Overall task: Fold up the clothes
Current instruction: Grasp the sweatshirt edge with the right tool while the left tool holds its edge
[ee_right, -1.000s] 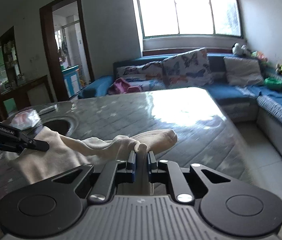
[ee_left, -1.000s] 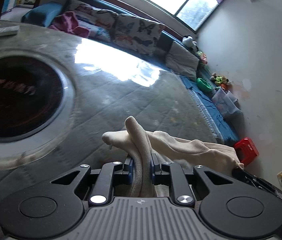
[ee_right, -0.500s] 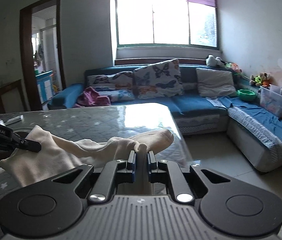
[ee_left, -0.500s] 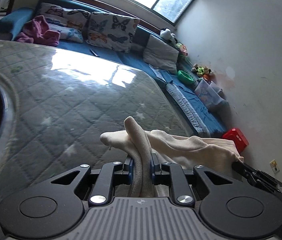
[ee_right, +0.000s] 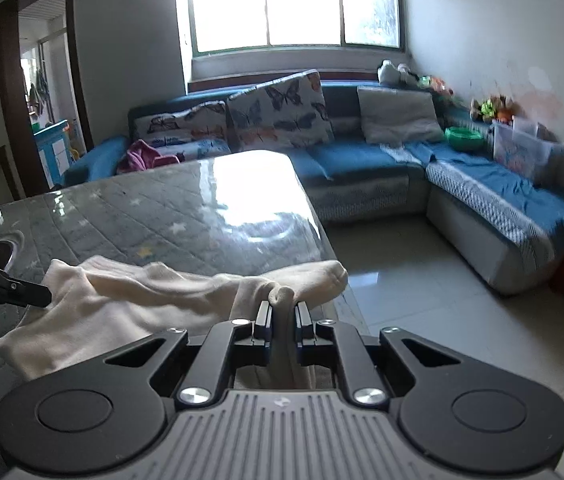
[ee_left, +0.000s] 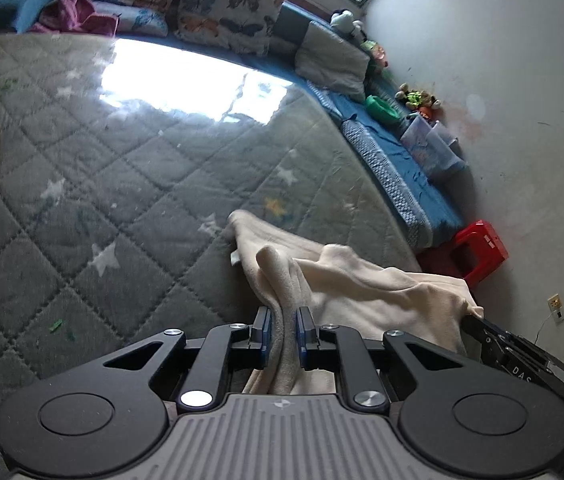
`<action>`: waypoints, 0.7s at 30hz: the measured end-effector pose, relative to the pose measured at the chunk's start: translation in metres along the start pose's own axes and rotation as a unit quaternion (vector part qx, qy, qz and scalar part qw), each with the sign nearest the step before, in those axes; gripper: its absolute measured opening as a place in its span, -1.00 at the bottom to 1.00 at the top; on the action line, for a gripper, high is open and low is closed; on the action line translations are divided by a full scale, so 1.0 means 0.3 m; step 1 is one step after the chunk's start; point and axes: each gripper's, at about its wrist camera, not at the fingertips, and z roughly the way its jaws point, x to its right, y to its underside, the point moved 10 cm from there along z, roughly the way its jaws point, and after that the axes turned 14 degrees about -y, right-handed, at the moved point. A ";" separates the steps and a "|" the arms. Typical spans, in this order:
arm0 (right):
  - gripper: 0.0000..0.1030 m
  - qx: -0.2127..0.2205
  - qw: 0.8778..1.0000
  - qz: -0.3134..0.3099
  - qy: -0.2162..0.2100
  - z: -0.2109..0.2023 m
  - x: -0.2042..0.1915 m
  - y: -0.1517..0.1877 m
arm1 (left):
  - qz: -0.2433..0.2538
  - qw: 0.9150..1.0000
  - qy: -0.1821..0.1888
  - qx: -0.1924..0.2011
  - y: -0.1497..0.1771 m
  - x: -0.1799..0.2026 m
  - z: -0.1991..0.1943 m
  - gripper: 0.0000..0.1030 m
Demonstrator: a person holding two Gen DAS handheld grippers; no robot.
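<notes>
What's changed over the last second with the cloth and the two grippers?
Both grippers carried the cream garment away from the dark round inset toward the table's sofa-side edge and lower; its far corner now lies on the tabletop. Nothing let go: left gripper and right gripper still pinch it, though the left's jaws are closing slightly tighter.

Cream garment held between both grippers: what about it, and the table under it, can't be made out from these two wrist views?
- Cream garment: its type; bunched, its lower part hidden behind the left gripper body.
- In the right wrist view, the cloth below the right gripper jaws is hidden by the gripper body.
- Dark round inset in the table: cut off by the left edge in both views.
- Toys on the sofa: blurred, too small.
</notes>
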 end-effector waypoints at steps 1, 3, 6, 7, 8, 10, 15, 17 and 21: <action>-0.81 -0.003 1.000 0.002 0.003 0.004 0.008 0.008 | 0.000 1.000 -0.001 -0.002 0.003 -0.006 0.006 -0.72; -0.81 -0.010 1.000 0.006 0.004 0.018 0.021 0.016 | 0.000 1.000 -0.002 -0.005 0.008 -0.013 0.012 -0.72; -0.81 -0.017 1.000 0.012 0.006 0.034 0.035 0.036 | 0.001 1.000 -0.003 -0.008 0.011 -0.025 0.019 -0.69; -0.80 -0.020 1.000 0.014 0.007 0.041 0.038 0.042 | 0.002 1.000 -0.005 -0.009 0.012 -0.027 0.023 -0.69; -0.80 -0.022 1.000 0.014 0.009 0.048 0.042 0.045 | 0.003 1.000 -0.006 -0.010 0.013 -0.028 0.026 -0.69; -0.80 -0.026 0.999 0.015 0.011 0.061 0.050 0.047 | 0.006 1.000 -0.009 -0.011 0.016 -0.031 0.033 -0.70; -0.79 -0.034 0.999 0.022 0.015 0.080 0.072 0.063 | 0.011 1.000 -0.016 -0.008 0.024 -0.040 0.039 -0.70; -0.79 -0.036 0.999 0.022 0.016 0.085 0.076 0.068 | 0.011 1.000 -0.014 -0.008 0.026 -0.044 0.039 -0.70; -0.79 -0.040 0.999 0.016 0.016 0.085 0.068 0.075 | 0.017 1.000 -0.013 -0.006 0.032 -0.040 0.036 -0.71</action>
